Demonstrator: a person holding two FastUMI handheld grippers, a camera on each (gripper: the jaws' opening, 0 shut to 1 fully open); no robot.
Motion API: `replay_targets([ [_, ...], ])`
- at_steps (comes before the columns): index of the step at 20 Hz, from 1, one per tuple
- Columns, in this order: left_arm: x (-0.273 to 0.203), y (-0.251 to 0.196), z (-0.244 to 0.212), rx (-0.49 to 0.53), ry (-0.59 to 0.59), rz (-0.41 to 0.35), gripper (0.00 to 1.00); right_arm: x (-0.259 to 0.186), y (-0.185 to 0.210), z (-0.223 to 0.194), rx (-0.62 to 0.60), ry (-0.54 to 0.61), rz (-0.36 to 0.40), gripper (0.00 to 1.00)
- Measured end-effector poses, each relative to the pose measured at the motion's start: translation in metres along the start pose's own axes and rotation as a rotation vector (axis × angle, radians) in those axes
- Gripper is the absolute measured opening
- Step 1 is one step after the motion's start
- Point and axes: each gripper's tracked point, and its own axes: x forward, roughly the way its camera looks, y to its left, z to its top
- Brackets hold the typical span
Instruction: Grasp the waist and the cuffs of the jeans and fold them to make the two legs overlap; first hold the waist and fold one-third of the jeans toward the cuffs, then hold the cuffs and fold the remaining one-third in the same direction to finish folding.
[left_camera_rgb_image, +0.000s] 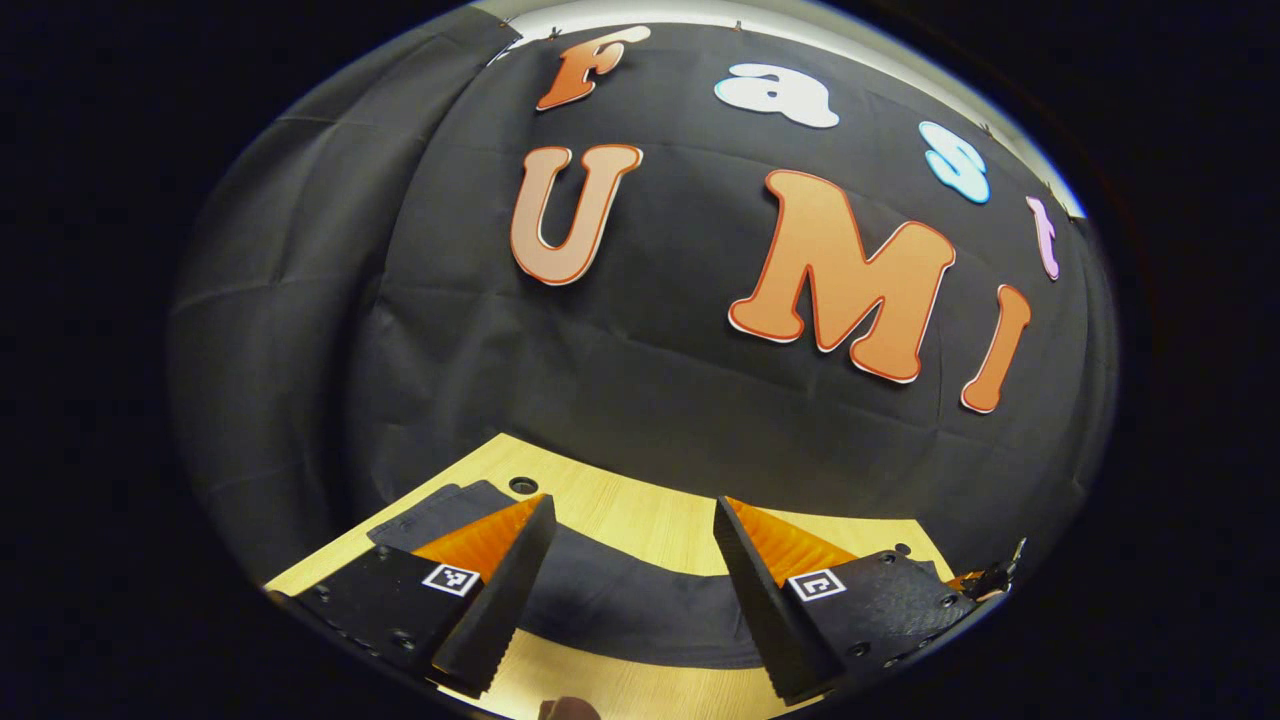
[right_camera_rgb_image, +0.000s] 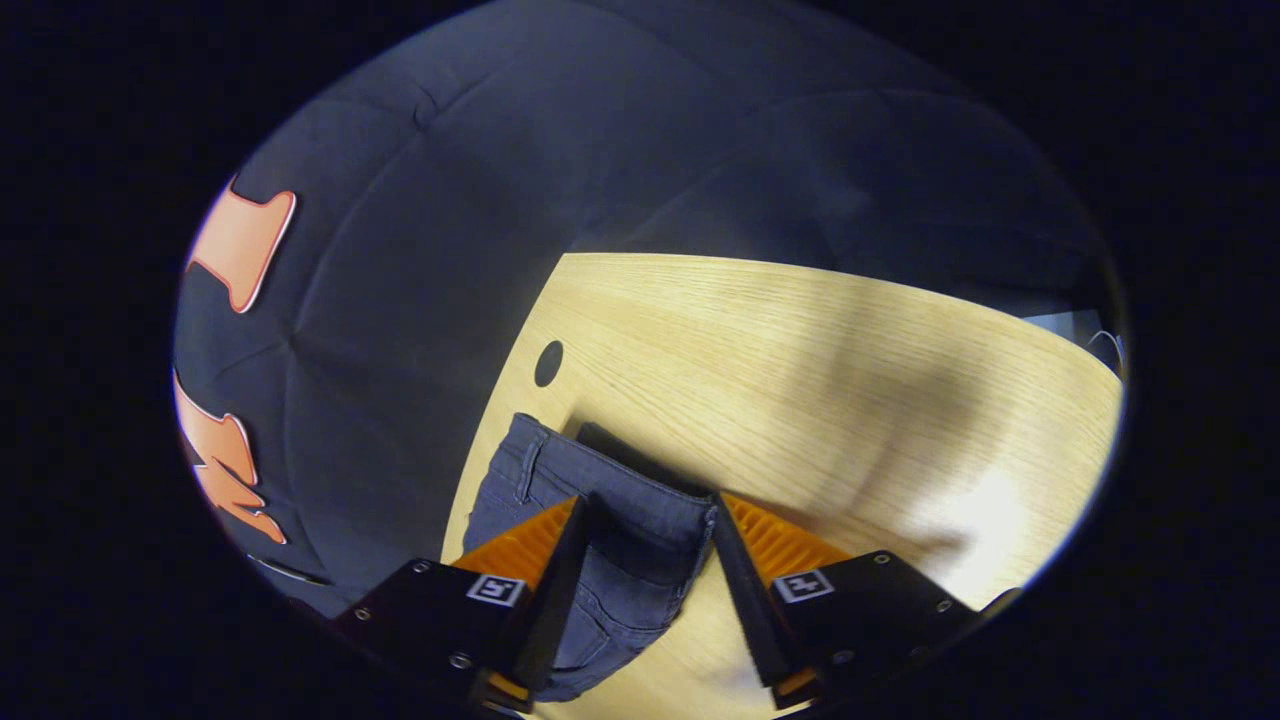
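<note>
My left gripper hangs above the wooden table with its jaws spread wide, nothing between them but air. Below it a dark band of the jeans lies flat across the tabletop, and a round hole in the wood sits just past the cloth. My right gripper is also open — its jaws stand to either side of the jeans' waist, where a belt loop shows, close to the fabric; I cannot tell whether either finger touches it. In the right gripper view the denim lies near the table's edge by the black cloth wall, just beside another hole.
</note>
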Motion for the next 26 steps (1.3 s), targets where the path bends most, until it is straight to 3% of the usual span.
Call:
replay_targets([
  [3, 0.000, 0.005, -0.007, -0.018, 0.019, 0.011, 0.96, 0.009, 0.003, -0.002, -0.007, -0.005, -0.022, 0.19],
  [5, 0.000, 0.014, -0.005, -0.011, 0.019, 0.024, 0.96, 0.004, 0.006, 0.001, -0.052, -0.023, -0.041, 0.00],
  [11, 0.000, 0.041, 0.018, 0.010, -0.003, 0.022, 0.95, -0.044, 0.061, 0.021, -0.276, -0.150, -0.029, 0.00],
  [20, 0.004, 0.101, 0.044, -0.022, -0.004, 0.001, 0.96, -0.137, 0.170, 0.001, -0.404, -0.255, 0.107, 0.00],
  [26, 0.003, 0.158, 0.055, -0.040, 0.002, 0.015, 0.95, -0.160, 0.280, -0.074, -0.494, -0.254, 0.218, 0.00],
])
